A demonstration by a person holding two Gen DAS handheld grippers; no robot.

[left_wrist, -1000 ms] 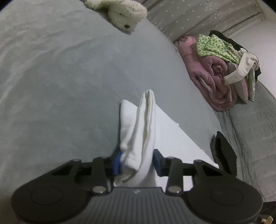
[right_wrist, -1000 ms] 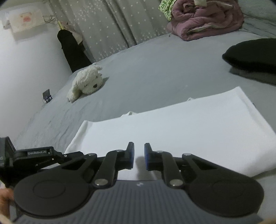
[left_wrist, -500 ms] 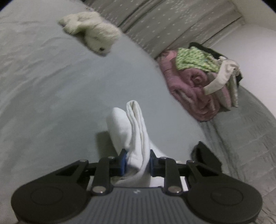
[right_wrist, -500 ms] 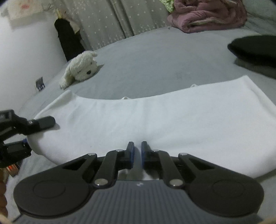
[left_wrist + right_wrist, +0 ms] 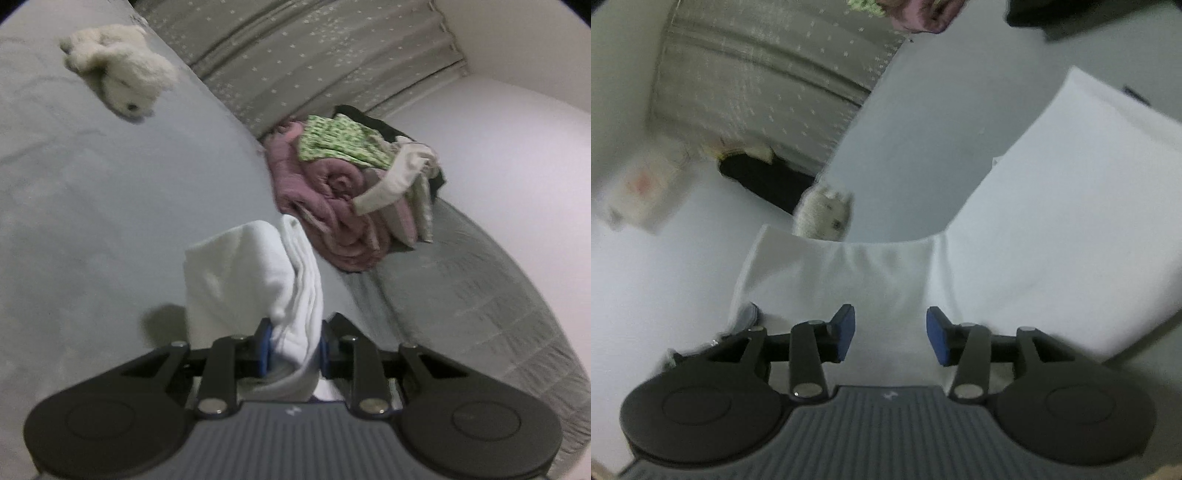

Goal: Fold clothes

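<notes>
A white garment (image 5: 1052, 206) lies part folded on the grey bed (image 5: 923, 122). In the left wrist view one bunched end of that white garment (image 5: 266, 273) stands lifted off the bed, and my left gripper (image 5: 293, 349) is shut on its thick edge. In the right wrist view my right gripper (image 5: 890, 334) is rolled to one side and its jaws are opening. The blue pads (image 5: 846, 330) stand apart over the raised white fold and do not press on it.
A cream plush toy (image 5: 122, 72) lies far back on the bed. A heap of pink, green-patterned and beige clothes (image 5: 343, 184) sits at the bed's far right beside a quilted grey cover (image 5: 480, 295). Grey dotted curtains (image 5: 295, 48) hang behind. A black garment (image 5: 764, 181) hangs by the wall.
My left gripper has closed tighter on the white garment's end and lifted it. My right gripper was shut and now stands open, and its view has rolled sharply.
</notes>
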